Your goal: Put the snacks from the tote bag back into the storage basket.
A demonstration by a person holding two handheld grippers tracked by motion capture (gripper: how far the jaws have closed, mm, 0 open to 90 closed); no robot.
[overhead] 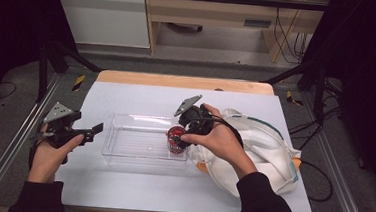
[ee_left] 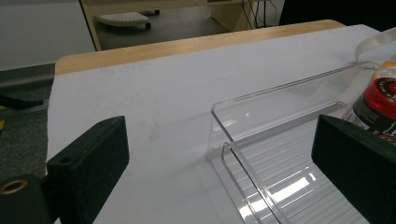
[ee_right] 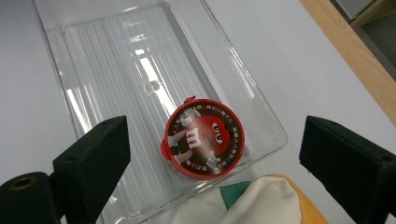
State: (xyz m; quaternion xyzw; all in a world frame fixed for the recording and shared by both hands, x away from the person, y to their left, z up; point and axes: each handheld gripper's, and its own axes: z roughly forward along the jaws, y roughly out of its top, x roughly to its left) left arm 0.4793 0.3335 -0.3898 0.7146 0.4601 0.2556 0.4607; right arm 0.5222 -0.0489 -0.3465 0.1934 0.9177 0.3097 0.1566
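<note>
My right claw [overhead: 180,135] hangs with jaws apart above the red-lidded round candy tub [ee_right: 201,138], standing in the clear ribbed plastic tray [overhead: 122,154] (bag-side end). Left claw [overhead: 91,129] idles, jaws apart. Risk: an off-centre descent could tip the tub.

Look at the red lid of the candy tub [ee_right: 203,138] standing in the clear tray [ee_right: 261,112]: at its centre you can read a white lowercase "m", the M&M's mark, flanked by cartoon candy characters. A ring of small printed characters runs round the lid's brown rim, from twelve o'clock all the way round, too small for you to read. In the left gripper view, the tub's [ee_left: 378,105] side label carries white print at three o'clock, also illegible. Nothing else bears readable text.
</note>
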